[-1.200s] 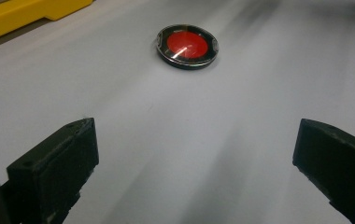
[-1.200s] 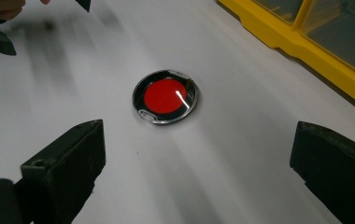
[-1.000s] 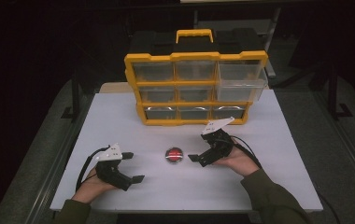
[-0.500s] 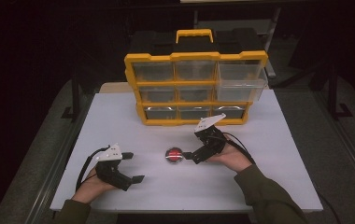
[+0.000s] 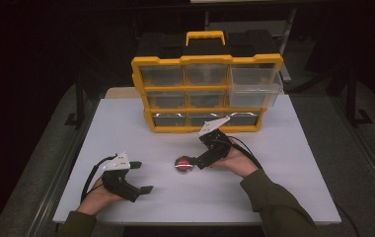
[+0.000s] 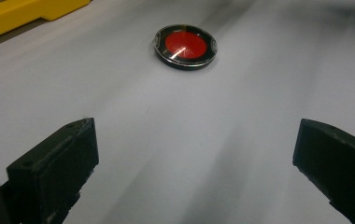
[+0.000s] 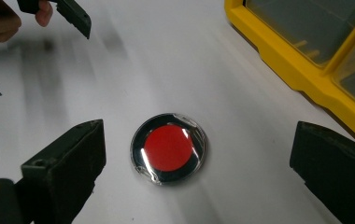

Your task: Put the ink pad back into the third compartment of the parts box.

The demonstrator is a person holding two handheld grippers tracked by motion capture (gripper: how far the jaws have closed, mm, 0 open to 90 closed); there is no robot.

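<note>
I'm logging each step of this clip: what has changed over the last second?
The right gripper moved left across the table to the red disc, its open jaws now either side of it, not yet closed. The left gripper, the disc and the yellow drawer organizer stayed put.

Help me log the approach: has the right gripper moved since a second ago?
Yes. The right gripper has shifted left toward the red disc, along the front of the yellow organizer.
</note>
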